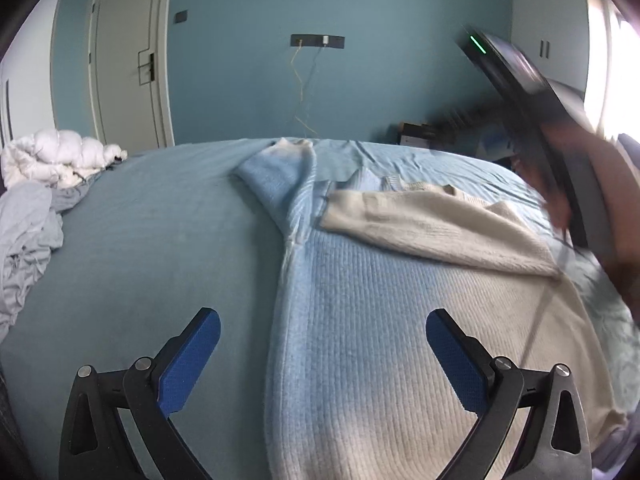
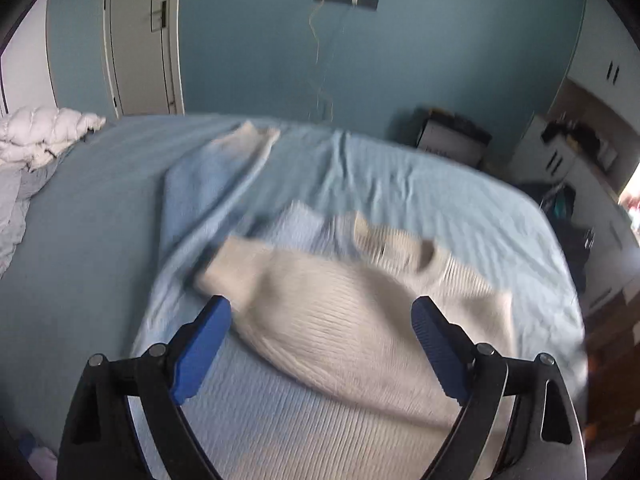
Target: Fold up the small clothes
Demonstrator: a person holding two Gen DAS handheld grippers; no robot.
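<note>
**A:** Quick count of what you've got here: one sweater (image 1: 380, 320) on the bed (image 1: 160, 240), two sleeves on it, two grippers, and one heap of bedding – a white puffy duvet (image 1: 56, 156) with grey sheets (image 1: 24, 232) – shoved to the far left edge.

**B:** Yep, one sweater. How are your grippers sitting?

**A:** Your left gripper (image 1: 323, 334) is angled down over the bed with its jaws spread wide, nothing between the blue pads (image 1: 192, 360). One pad hangs over bare sheet, the other over the knit. Your right gripper (image 2: 321, 322) is also tipped down over the sweater, spread wide and holding nothing. In the left view it's just a dark blurry streak up in the top right corner, with your hand behind it.

**B:** And the sweater itself?

**A:** It's a ribbed knit, pale blue on its left side fading to cream on its right. It lies flat in the middle-right of the bed, collar (image 2: 420, 256) toward the far wall. The cream sleeve (image 1: 420, 220) is folded across the chest, cuff ending up on the blue half. The blue sleeve (image 1: 280, 176) isn't folded yet; it sticks out up and to the left toward the far edge of the mattress, with a cream cuff at its tip. The right view is smeared, so I can't tell finer details there.
</note>
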